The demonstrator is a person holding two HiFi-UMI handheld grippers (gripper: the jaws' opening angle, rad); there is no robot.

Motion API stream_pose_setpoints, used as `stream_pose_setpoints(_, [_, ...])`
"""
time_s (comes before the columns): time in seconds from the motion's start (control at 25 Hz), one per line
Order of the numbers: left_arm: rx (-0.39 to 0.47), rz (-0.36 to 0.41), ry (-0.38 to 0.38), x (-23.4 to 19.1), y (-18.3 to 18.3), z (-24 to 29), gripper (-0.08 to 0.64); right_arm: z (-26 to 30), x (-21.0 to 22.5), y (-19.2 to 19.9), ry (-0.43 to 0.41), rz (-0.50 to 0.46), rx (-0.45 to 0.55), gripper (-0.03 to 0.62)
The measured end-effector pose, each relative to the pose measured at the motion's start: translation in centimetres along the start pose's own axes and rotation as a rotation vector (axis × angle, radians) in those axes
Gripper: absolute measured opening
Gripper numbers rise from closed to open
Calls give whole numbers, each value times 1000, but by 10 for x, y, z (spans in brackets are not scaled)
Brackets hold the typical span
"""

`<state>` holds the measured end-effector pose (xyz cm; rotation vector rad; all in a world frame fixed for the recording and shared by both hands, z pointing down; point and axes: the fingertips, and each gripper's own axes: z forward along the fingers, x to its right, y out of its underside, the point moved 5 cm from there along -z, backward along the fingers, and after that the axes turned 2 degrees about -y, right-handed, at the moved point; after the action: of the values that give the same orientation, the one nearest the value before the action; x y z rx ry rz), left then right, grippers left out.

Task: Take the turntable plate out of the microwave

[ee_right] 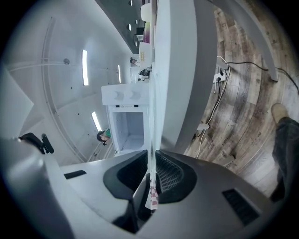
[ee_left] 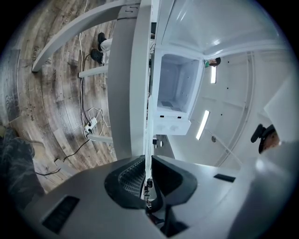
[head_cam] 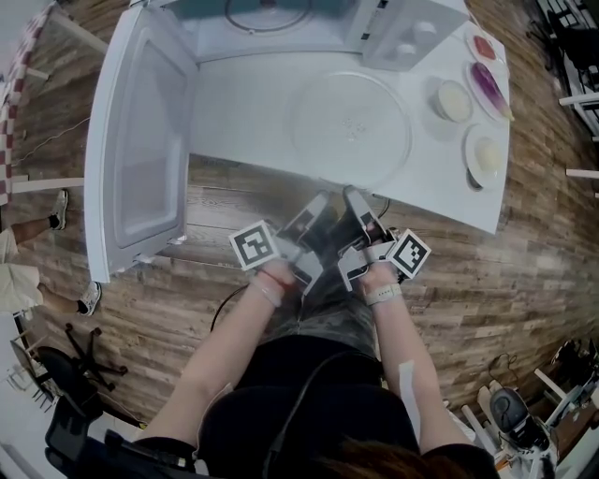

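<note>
The clear glass turntable plate (head_cam: 351, 126) lies level over the white table (head_cam: 243, 112), in front of the microwave (head_cam: 271, 19), whose door (head_cam: 140, 140) stands wide open to the left. I cannot tell whether the plate rests on the table. My left gripper (head_cam: 314, 206) and right gripper (head_cam: 356, 198) sit side by side at the plate's near rim, both shut on it. In the left gripper view the thin glass edge (ee_left: 148, 135) runs between the pads of the left gripper (ee_left: 148, 161). In the right gripper view the glass edge (ee_right: 152, 116) is pinched by the right gripper (ee_right: 152, 156).
Small dishes of food stand at the table's right end: a bowl (head_cam: 453, 100), a purple-filled plate (head_cam: 489, 86) and another plate (head_cam: 485, 154). The empty microwave cavity (ee_left: 175, 93) faces me. A person's shoes (head_cam: 61, 210) and a chair base (head_cam: 84, 360) are on the wooden floor at the left.
</note>
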<state>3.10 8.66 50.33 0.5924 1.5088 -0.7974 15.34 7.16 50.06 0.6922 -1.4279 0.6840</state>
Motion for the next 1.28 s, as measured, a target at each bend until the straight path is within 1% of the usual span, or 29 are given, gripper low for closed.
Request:
stream_pose_setpoints(0.12, [8, -3, 0, 0, 0, -3, 34, -2, 1, 0, 10, -11, -16, 60])
stream_pose_setpoints(0.2, [10, -6, 3, 0, 1, -3, 34, -5, 2, 1, 11, -10, -25, 79])
stream_pose_setpoints(0.32, [-25, 30, -9, 1, 7, -4, 34, -10, 2, 4, 2, -1, -34, 94])
stream_pose_setpoints(0.4, [-68, 96, -41, 1, 10, -5, 34, -13, 1, 5, -2, -7, -46, 95])
stream_pose_setpoints(0.48, [-110, 179, -75, 1, 12, -6, 34, -15, -2, 8, -5, -24, -69, 95])
stream_pose_setpoints(0.64, [-176, 352, -76, 13, 16, -6, 32, -20, -7, 14, 1, -66, -115, 95])
stream_pose_setpoints(0.76, [-222, 494, -86, 25, 19, -6, 29, -23, -16, 20, -2, -121, -165, 92])
stream_pose_setpoints(0.88, [-266, 664, -117, 35, 22, -7, 15, -26, -27, 25, -2, -231, -220, 62])
stream_pose_setpoints(1.0, [-283, 811, -131, 47, 26, -6, 12, -29, -40, 28, -1, -363, -260, 43])
stream_pose_setpoints(1.04, [-288, 867, -143, 51, 27, -6, 11, -29, -44, 29, 7, -422, -271, 40])
stream_pose_setpoints(1.12, [-296, 999, -187, 59, 29, -8, 12, -31, -54, 31, 45, -586, -294, 34])
stream_pose_setpoints(1.2, [-284, 1135, -234, 68, 29, -12, 12, -32, -63, 32, 107, -785, -322, 32])
stream_pose_setpoints(1.24, [-269, 1189, -245, 73, 29, -14, 12, -32, -67, 33, 134, -882, -336, 31])
stream_pose_setpoints(1.28, [-250, 1228, -249, 79, 28, -16, 12, -32, -72, 35, 149, -970, -352, 31])
